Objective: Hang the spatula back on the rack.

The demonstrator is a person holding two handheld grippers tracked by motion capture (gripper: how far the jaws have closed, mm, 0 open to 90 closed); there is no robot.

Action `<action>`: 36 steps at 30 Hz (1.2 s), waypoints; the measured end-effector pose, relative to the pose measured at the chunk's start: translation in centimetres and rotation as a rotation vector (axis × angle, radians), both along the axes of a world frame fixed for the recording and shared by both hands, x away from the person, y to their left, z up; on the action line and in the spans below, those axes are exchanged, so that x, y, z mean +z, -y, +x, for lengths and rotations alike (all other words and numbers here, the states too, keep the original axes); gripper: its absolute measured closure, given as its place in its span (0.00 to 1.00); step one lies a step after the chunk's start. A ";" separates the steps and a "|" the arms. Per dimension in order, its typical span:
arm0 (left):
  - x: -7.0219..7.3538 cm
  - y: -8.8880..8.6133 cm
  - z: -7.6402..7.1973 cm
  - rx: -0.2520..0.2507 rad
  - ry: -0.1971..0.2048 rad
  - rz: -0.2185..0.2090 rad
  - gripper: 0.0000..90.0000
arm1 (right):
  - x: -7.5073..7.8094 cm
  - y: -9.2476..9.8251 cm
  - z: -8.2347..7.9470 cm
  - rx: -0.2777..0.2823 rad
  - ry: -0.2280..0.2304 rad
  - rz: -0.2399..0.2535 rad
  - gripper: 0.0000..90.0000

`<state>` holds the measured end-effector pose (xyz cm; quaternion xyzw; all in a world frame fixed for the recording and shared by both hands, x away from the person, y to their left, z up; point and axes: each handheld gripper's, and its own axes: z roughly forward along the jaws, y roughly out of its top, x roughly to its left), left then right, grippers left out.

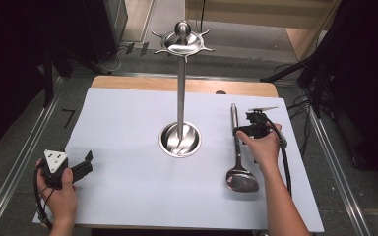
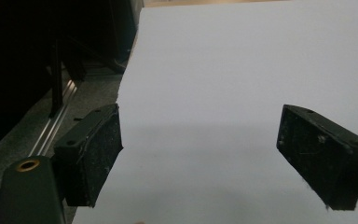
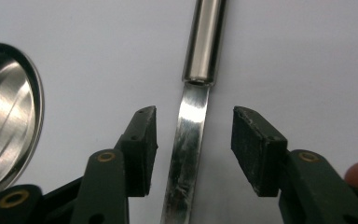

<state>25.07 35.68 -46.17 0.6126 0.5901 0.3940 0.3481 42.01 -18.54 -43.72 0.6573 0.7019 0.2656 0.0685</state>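
A steel ladle (image 1: 236,147) lies flat on the white sheet (image 1: 128,123) at the right, bowl toward me. My right gripper (image 1: 240,131) is low over its handle. In the right gripper view the flat part of the ladle handle (image 3: 186,135) runs between the open jaws of my right gripper (image 3: 193,135), and neither pad touches it. A tall steel utensil stand (image 1: 180,88) with a round dish base (image 1: 179,140) and hooks at its top stands mid-table. My left gripper (image 1: 86,162) rests at the near left corner, open and empty (image 2: 200,149).
The stand's base rim (image 3: 9,107) lies close to the left of the right gripper's jaws. A strip of wooden tabletop (image 1: 138,84) shows behind the sheet. Metal rails (image 1: 24,162) and dark floor flank the table on both sides.
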 end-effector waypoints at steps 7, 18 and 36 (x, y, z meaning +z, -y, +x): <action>0.0 0.0 0.0 0.000 -0.002 0.000 0.17 | 0.3 -0.6 -0.8 -0.014 -0.058 -0.033 0.46; 0.0 0.0 0.0 0.000 -0.002 0.000 0.17 | -0.1 -1.5 -2.0 -0.020 -0.124 -0.065 0.50; 0.0 0.0 0.0 -0.002 0.000 0.000 0.17 | -0.7 -2.7 -4.1 -0.035 -0.173 -0.156 0.71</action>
